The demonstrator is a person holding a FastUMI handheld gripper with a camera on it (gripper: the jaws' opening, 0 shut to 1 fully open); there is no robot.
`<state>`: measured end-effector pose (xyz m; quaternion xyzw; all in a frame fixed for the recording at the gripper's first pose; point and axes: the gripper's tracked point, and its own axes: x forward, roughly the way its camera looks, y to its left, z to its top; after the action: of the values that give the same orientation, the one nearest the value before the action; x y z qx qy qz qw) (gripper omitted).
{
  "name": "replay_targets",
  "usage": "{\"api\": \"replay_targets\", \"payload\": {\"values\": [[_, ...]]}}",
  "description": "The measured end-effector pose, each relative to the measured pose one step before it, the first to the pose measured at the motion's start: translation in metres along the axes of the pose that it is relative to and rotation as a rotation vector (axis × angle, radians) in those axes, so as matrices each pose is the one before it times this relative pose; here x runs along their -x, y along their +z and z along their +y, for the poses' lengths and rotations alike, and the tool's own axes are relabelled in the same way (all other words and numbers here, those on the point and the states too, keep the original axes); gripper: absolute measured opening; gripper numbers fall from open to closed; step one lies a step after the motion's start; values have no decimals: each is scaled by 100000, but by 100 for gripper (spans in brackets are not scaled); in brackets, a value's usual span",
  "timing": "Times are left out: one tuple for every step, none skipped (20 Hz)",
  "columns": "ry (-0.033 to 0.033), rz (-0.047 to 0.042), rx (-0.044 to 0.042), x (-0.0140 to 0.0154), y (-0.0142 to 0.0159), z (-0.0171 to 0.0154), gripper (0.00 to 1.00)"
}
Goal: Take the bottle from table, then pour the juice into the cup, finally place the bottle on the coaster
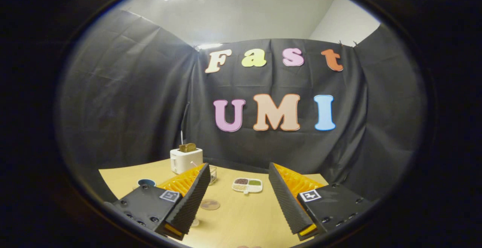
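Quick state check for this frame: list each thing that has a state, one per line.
Gripper: open, nothing between its fingers.
Toaster: upright, toast sticking out of the slot.
Divided dish: flat on the table, compartments filled.
Coaster: flat, bare.
Bowl: upright, contents hidden.

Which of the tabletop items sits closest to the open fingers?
The coaster, a flat round disc lying just ahead of the gripper, between its open fingers. The divided dish lies beyond it; the toaster stands farthest back, by the wall.
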<state>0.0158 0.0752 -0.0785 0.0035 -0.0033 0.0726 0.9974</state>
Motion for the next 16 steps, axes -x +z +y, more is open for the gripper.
{"api": "replay_targets", "payload": {"values": [[948, 243, -57, -96, -786, 527, 98], [908, 175, -507, -89, -686, 455, 98], [953, -165, -1018, 18, -665, 427, 98], [1095, 7, -1032, -60, -655, 465, 98], [757, 148, -831, -70, -837, 353, 98], [330, 544, -701, -103, -777, 150, 98], [530, 646, -676, -118, -927, 248, 98], [8, 481, -1194, -31, -811, 173, 98], [737, 584, -1460, -26, -798, 390, 98], [1355, 1019, -1439, -167, -869, 541, 98], [999, 1533, -1502, -77, -1149, 484, 98], [1551, 1490, -1633, -113, -958, 470, 98], [1692, 1340, -1634, -85, -990, 648, 98], [1496, 1142, -1778, -105, -821, 556, 97], [1790, 1130, -1793, -65, -1017, 660, 97], [1413, 1097, -1726, -140, -781, 578, 97]]}}
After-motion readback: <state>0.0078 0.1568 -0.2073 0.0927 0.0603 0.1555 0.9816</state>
